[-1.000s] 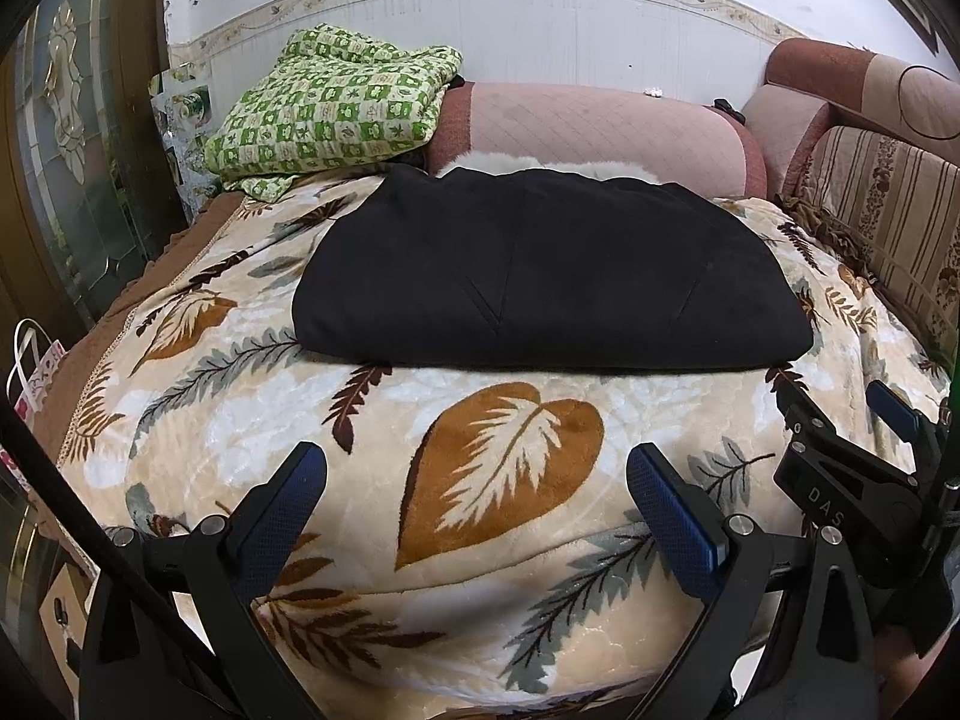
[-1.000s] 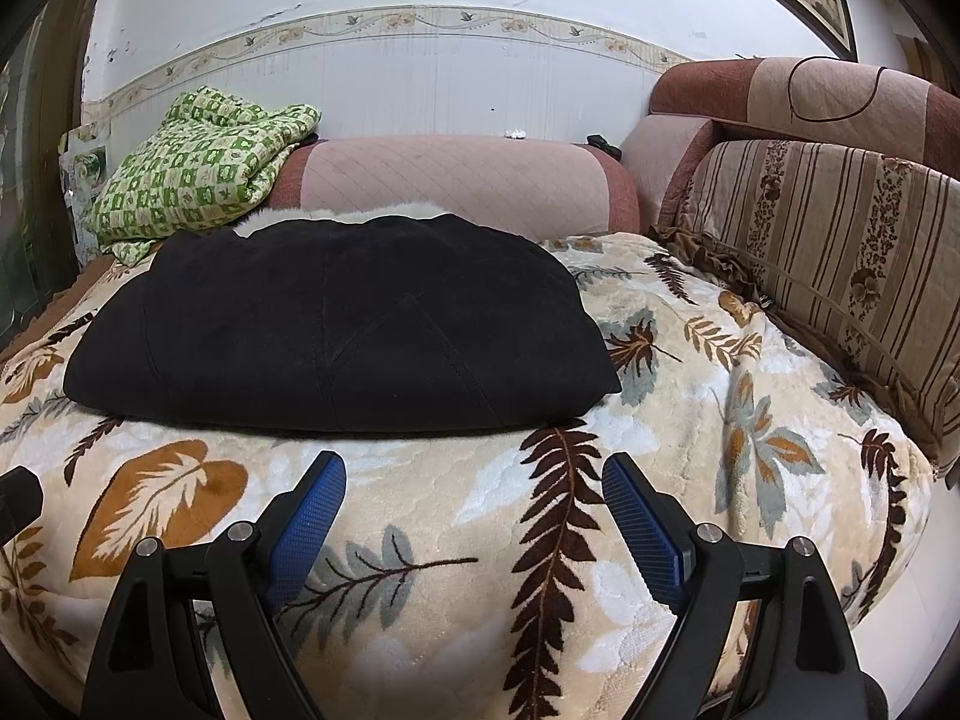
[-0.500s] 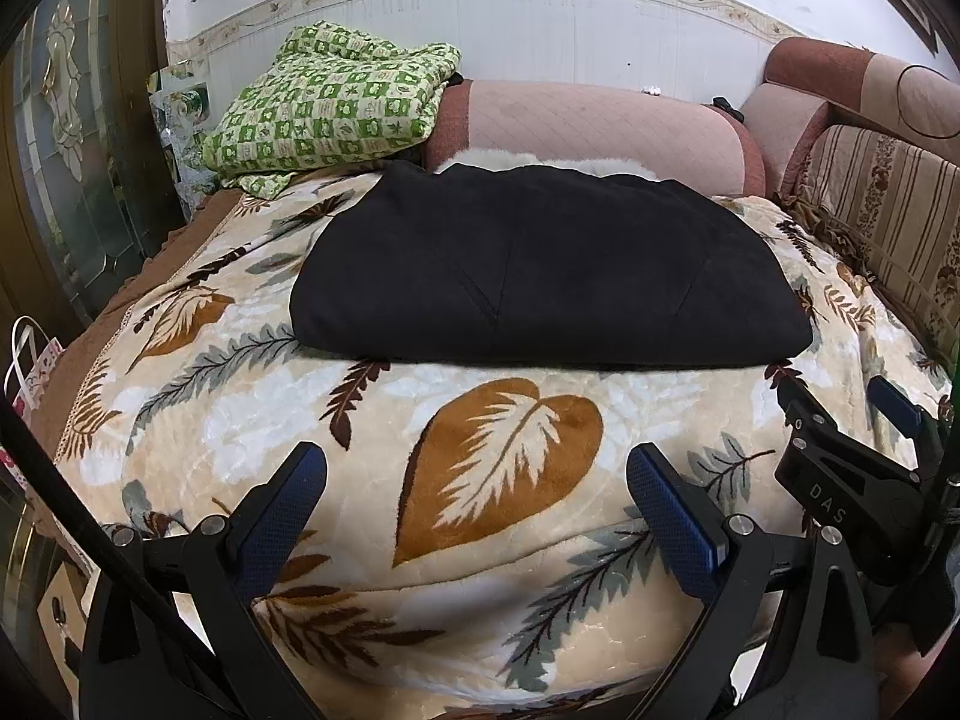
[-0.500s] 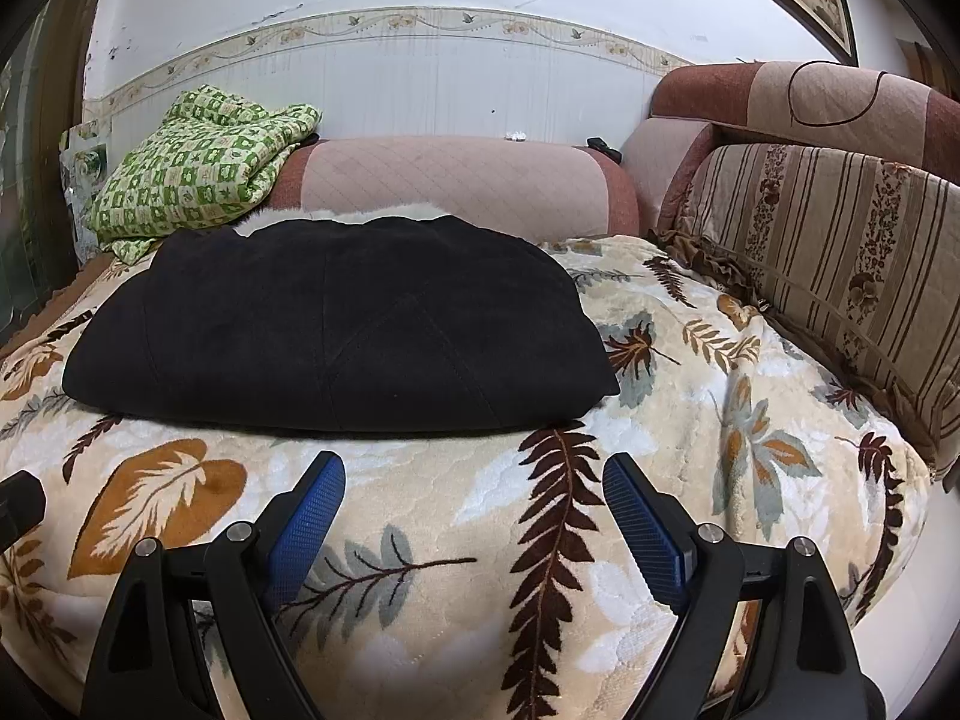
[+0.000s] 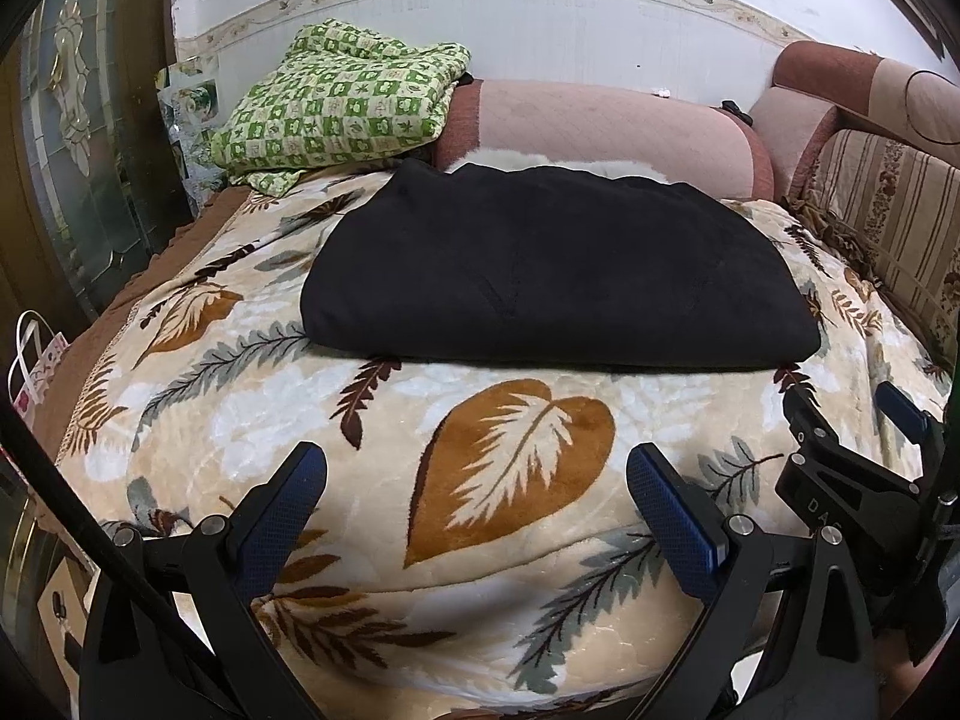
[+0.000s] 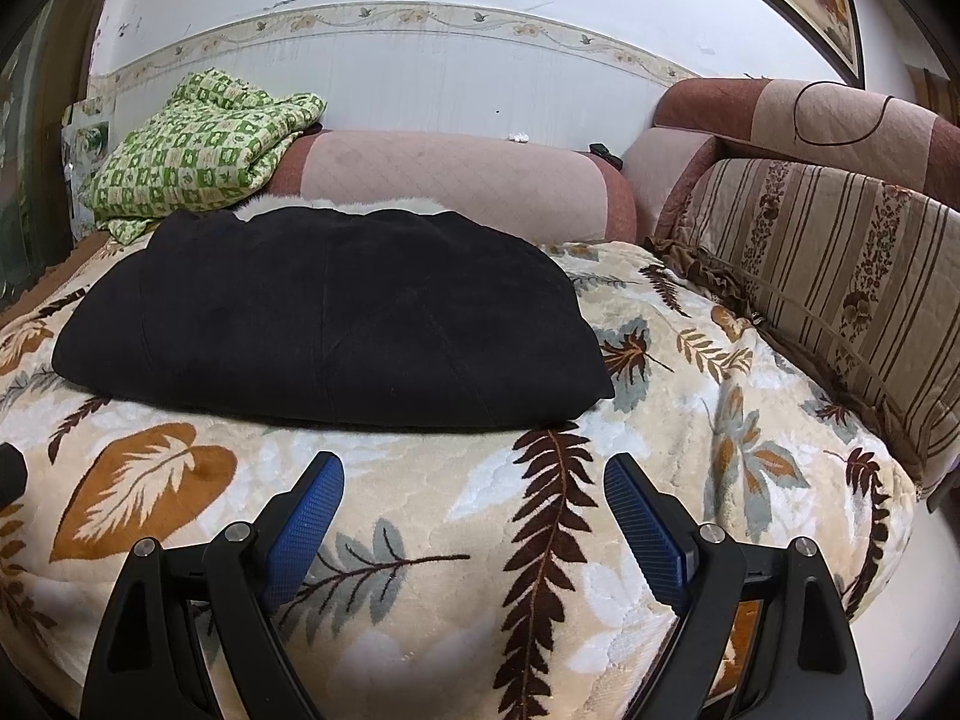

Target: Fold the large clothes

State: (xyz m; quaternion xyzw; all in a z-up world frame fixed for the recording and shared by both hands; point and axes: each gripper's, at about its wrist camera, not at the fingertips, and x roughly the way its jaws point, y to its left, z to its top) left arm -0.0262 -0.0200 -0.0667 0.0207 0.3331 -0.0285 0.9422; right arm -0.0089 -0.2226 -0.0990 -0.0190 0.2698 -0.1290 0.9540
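Left wrist view: left claw [image 5: 477,474] spread wide, nothing between its blue pads, hovering over the near edge of the leaf-print blanket [image 5: 516,456]. Black garment [image 5: 558,276] lies folded in a thick rectangle on the blanket, well beyond the claw tips, white lining just showing at its far edge. Right claw [image 6: 474,483] likewise spread apart and holding nothing, near the garment's front edge but not touching. Green checked quilt [image 6: 198,150] sits behind-left, on the pink bolster [image 6: 456,180].
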